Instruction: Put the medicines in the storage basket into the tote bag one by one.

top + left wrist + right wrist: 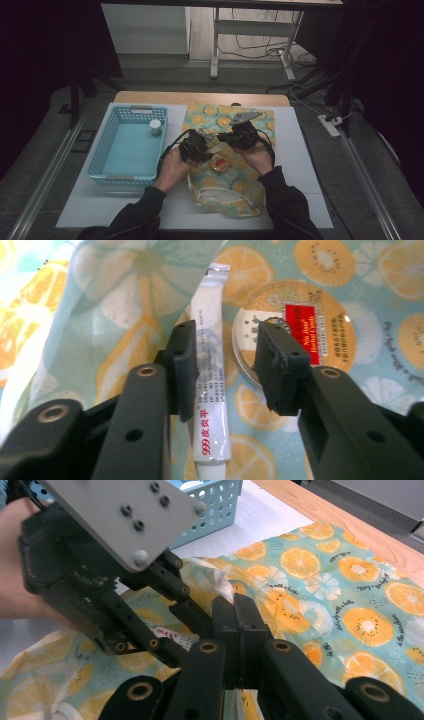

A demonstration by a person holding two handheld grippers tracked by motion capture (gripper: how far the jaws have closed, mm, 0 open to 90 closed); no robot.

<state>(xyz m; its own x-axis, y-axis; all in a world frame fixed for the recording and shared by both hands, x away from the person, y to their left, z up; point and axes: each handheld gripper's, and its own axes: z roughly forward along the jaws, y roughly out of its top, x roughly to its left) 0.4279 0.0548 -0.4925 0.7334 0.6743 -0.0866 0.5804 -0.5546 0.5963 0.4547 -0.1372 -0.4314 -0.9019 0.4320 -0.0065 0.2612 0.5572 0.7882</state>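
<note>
While your right gripper [235,611] is clenched tight, its jaws pressed together with a fold of the cloth [320,580] bunched at their tips, your left gripper [227,367] stands released. No earlier look is to hand, so take the left jaws as they stand: apart, pressing nothing. The white tube [211,390] lies lengthwise between them on the cloth, just beside the left pad, crimped end pointing away. The round tin [320,325] with its red label rests just past the right pad, partly hidden by it. From above, both grippers meet over the cloth [235,185] at the table's middle, tin [218,163] just below them. The blue basket [102,150] sits to the left, a small jar [156,128] inside by its right wall.
</note>
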